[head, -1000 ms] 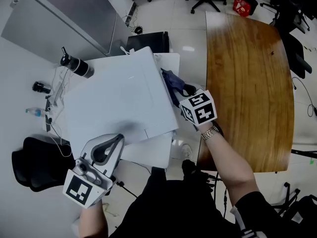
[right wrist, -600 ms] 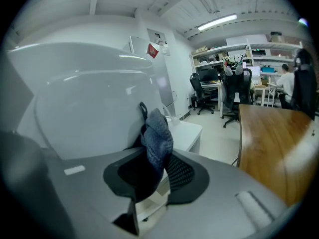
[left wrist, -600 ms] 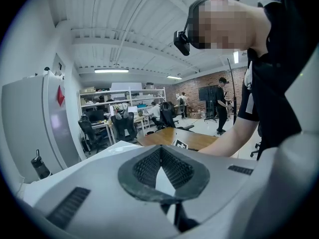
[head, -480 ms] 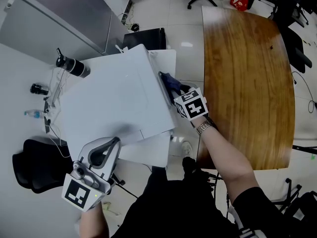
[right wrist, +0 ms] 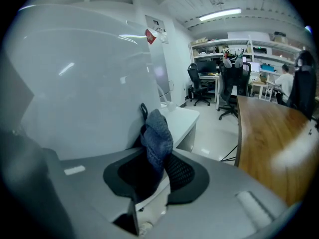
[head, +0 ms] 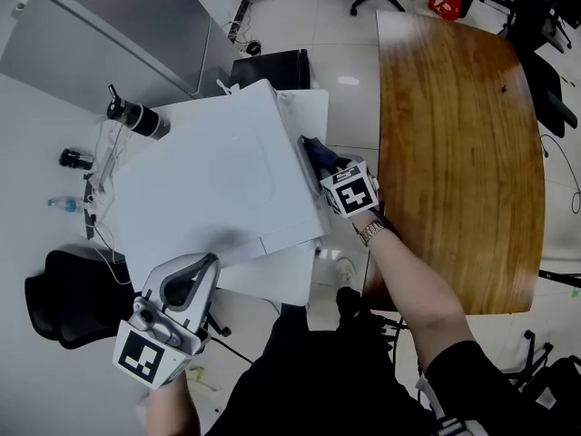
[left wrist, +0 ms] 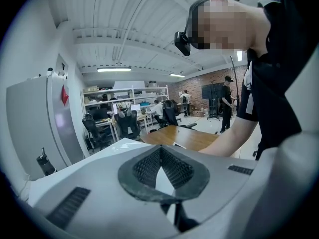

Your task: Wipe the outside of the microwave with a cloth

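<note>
- The right claw was clamped on the dark blue cloth, its jaws part-way apart around the wad.
- The cloth stood up from its pads, against the microwave wall on that claw's left.
- The left claw was closed tight and empty at the microwave's near corner.
- Likely mid-wipe on this side wall, with the top and front seemingly to come.
- A white desk was beneath, a wooden table lay to the right claw's right, and office chairs stood ahead.
</note>
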The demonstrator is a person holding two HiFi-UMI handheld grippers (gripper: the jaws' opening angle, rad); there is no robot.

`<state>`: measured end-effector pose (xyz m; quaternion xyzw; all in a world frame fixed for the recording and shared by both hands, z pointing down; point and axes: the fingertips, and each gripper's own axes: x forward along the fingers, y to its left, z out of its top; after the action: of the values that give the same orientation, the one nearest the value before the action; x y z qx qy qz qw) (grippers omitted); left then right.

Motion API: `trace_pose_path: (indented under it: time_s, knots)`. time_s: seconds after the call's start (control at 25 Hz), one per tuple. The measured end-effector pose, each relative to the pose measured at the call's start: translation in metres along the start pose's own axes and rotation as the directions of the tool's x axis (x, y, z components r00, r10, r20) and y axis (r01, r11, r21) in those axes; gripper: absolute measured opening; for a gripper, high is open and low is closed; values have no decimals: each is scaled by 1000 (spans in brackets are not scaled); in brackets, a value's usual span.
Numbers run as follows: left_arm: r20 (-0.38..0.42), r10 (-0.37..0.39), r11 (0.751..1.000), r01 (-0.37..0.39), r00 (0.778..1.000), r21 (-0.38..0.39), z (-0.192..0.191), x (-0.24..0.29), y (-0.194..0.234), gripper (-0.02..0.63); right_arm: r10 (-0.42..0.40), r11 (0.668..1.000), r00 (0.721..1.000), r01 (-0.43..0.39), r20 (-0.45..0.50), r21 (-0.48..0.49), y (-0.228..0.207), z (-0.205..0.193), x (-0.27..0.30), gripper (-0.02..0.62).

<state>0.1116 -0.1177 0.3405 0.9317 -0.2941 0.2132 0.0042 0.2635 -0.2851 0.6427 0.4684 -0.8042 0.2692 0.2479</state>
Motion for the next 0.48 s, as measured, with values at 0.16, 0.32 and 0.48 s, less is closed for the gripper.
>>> trace_pose_path:
  time_s: [0.16,0.32,0.48]
  knots:
    - [-2,9,1000,-9,1000,-3,0,-2,1,5,-26,1000,999,26,-18,-5,-5,-3,1,101]
    - [4,21,1000,-21,1000,-9,0,-7,2,5,-36,999,999,36,-17,-7,-5,-1,-4,101]
    - [17,29,999,-29,999,-17,1,-15,5,5,-58,998,998,58,-1,-14,-7,5,-18,101]
